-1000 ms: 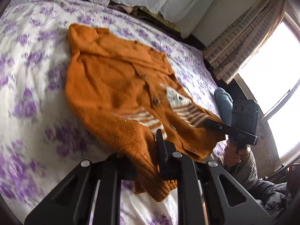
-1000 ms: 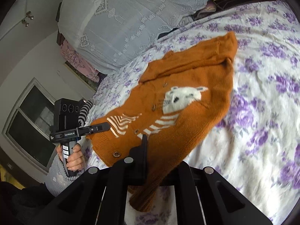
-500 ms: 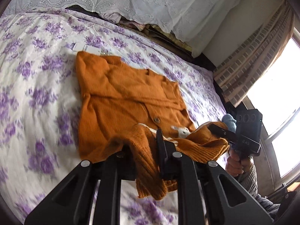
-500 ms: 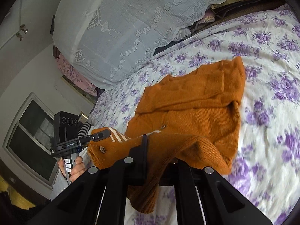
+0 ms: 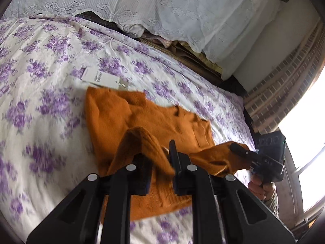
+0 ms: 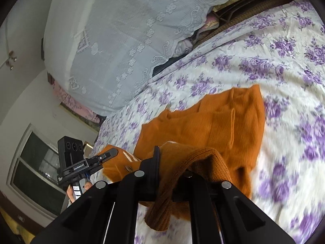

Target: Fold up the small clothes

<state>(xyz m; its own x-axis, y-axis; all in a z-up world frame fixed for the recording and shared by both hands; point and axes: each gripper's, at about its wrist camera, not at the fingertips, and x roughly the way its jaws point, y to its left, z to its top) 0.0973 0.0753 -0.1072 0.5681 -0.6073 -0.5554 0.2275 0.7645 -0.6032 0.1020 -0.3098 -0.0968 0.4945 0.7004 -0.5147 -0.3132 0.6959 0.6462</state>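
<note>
An orange knit cardigan (image 5: 142,120) lies on the floral bedspread (image 5: 40,93); it also shows in the right wrist view (image 6: 219,122). My left gripper (image 5: 160,158) is shut on one bottom-hem corner, which is lifted and doubled over the body. My right gripper (image 6: 172,166) is shut on the other hem corner. The right gripper shows in the left wrist view (image 5: 237,149), and the left gripper shows in the right wrist view (image 6: 109,154), each pinching the hem. The cardigan's front with its white pattern is mostly hidden under the fold.
A white paper tag (image 5: 100,78) lies on the bedspread just beyond the collar. A lace-covered pile (image 5: 162,10) runs along the far side of the bed. A curtain and bright window (image 5: 284,93) are at the right.
Both grippers have carried the hem up and forward over the cardigan toward the collar. The white animal pattern and stripes are now covered by the folded-over part.
</note>
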